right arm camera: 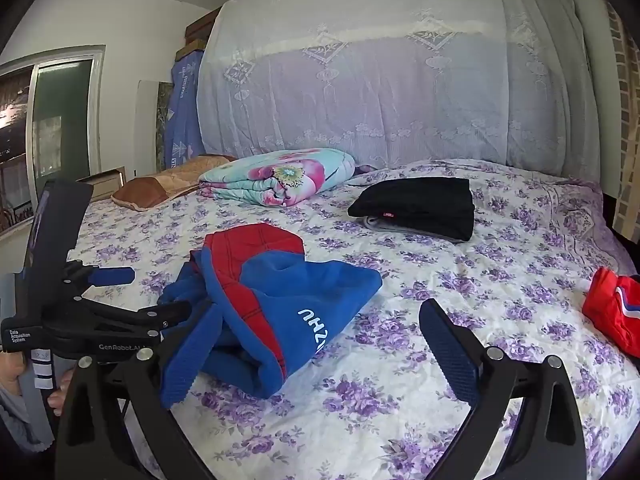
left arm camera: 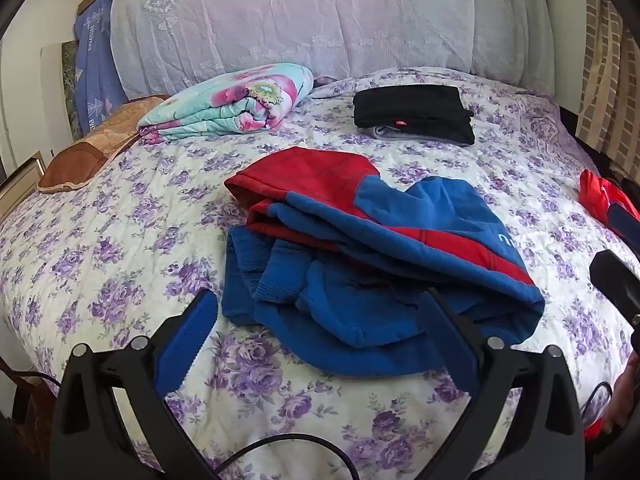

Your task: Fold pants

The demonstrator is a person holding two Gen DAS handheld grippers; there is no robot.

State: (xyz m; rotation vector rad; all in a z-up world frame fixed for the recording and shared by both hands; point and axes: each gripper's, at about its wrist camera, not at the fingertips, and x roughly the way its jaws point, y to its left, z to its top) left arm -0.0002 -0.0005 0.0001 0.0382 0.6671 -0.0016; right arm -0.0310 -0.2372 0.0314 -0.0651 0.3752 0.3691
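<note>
Blue and red pants (left arm camera: 360,248) lie crumpled in a heap on the floral bedspread (left arm camera: 120,248); they also show in the right wrist view (right arm camera: 280,304). My left gripper (left arm camera: 320,312) is open and empty, its jaws spread just in front of the heap's near edge. It shows from the side in the right wrist view (right arm camera: 154,294), at the heap's left edge. My right gripper (right arm camera: 316,344) is open and empty, to the right of the heap over the bedspread (right arm camera: 400,400).
A folded black garment (left arm camera: 416,114) and a folded floral quilt (left arm camera: 232,100) lie farther back on the bed. A red garment (right arm camera: 612,312) lies at the right edge. A brown pillow (left arm camera: 92,152) sits at the left. A lace-covered headboard (left arm camera: 320,12) stands behind.
</note>
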